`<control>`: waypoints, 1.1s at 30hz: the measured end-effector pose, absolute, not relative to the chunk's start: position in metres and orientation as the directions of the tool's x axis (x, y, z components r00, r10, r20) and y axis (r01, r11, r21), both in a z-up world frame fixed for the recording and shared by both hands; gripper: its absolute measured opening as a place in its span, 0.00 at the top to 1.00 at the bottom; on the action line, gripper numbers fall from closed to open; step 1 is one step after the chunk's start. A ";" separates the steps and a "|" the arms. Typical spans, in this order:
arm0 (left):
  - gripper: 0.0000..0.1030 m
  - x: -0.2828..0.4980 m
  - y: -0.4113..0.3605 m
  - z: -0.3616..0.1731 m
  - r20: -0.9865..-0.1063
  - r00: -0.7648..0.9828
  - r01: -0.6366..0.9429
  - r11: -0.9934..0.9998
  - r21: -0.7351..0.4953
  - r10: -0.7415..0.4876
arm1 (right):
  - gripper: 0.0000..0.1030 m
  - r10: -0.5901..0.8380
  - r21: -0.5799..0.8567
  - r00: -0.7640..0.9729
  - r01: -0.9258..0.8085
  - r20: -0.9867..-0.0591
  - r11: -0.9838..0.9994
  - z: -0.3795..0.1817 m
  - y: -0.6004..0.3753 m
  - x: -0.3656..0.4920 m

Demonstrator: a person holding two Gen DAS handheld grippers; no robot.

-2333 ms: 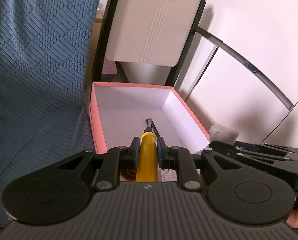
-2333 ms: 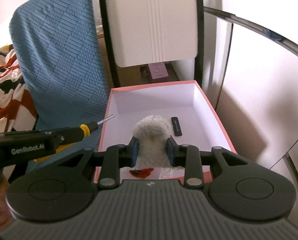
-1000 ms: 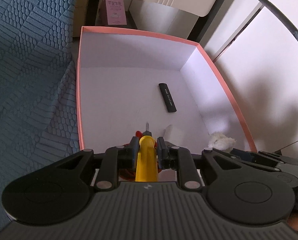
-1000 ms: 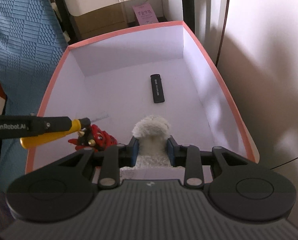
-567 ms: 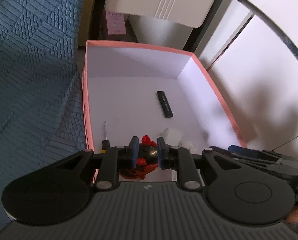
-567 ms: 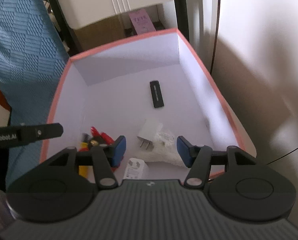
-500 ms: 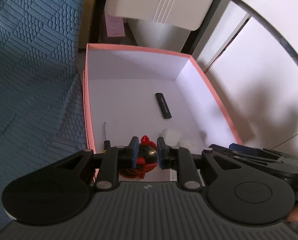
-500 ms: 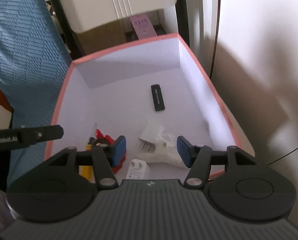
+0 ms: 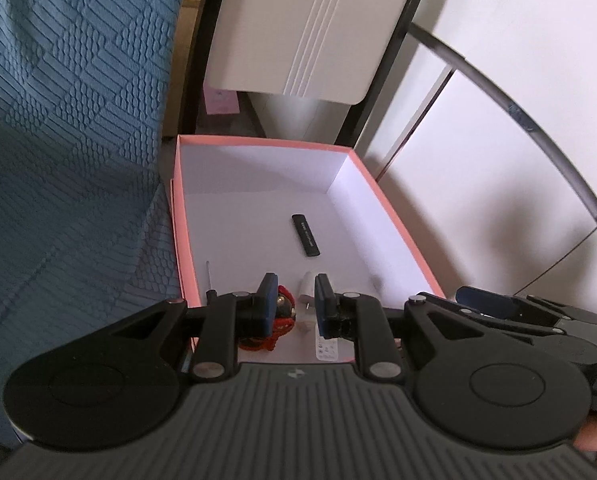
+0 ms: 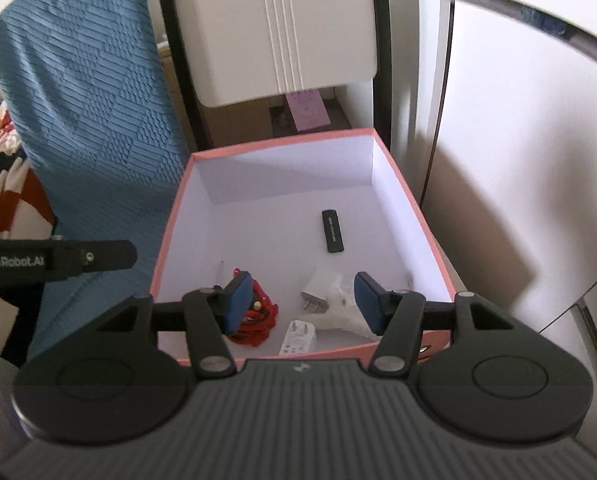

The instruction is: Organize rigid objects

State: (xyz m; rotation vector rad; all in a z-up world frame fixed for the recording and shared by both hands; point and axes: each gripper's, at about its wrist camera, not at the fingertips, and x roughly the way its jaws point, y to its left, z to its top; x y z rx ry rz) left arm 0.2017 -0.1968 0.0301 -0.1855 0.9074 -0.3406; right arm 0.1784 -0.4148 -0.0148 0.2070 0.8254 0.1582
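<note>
A pink-rimmed white box (image 9: pixel 394 222) (image 10: pixel 426 228) holds a black stick (image 9: pixel 305 235) (image 10: pixel 332 231), a screwdriver (image 9: pixel 209 278) (image 10: pixel 219 271) by its left wall, a red knotted ornament (image 9: pixel 284 312) (image 10: pixel 258 318), a white plug (image 10: pixel 318 282) (image 9: pixel 308 286), a white fluffy piece (image 10: pixel 348 312) and a second white charger (image 10: pixel 298 338). My left gripper (image 9: pixel 294 306) is open and empty above the box's near end. My right gripper (image 10: pixel 302 300) is wide open and empty above the same end. The left gripper also shows in the right wrist view (image 10: pixel 58 260).
A blue textured chair (image 9: pixel 58 140) (image 10: pixel 86 100) stands left of the box. A white panel with a black frame (image 9: pixel 306 28) (image 10: pixel 274 28) stands behind it. A white wall (image 10: pixel 518 160) with a curved dark bar is on the right.
Both grippers let go: the screwdriver and the fluffy piece now lie in the box. Both grippers have since pulled back and up from the box, with jaws open.
</note>
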 end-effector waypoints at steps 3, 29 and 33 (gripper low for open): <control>0.79 0.189 -0.194 0.039 -0.726 0.579 0.219 0.929 -0.299 -0.370 | 0.43 0.222 0.251 0.688 -0.060 -0.691 0.966 -0.002 -0.415 0.166; 0.08 0.092 -0.155 0.080 -0.651 0.677 0.204 0.937 -0.284 -0.344 | 0.04 0.215 0.247 0.762 -0.076 -0.610 0.966 0.043 -0.399 0.076; 0.05 0.084 -0.150 0.077 -0.664 0.672 0.195 0.943 -0.269 -0.328 | 0.04 0.213 0.251 0.759 -0.067 -0.616 0.966 0.042 -0.397 0.073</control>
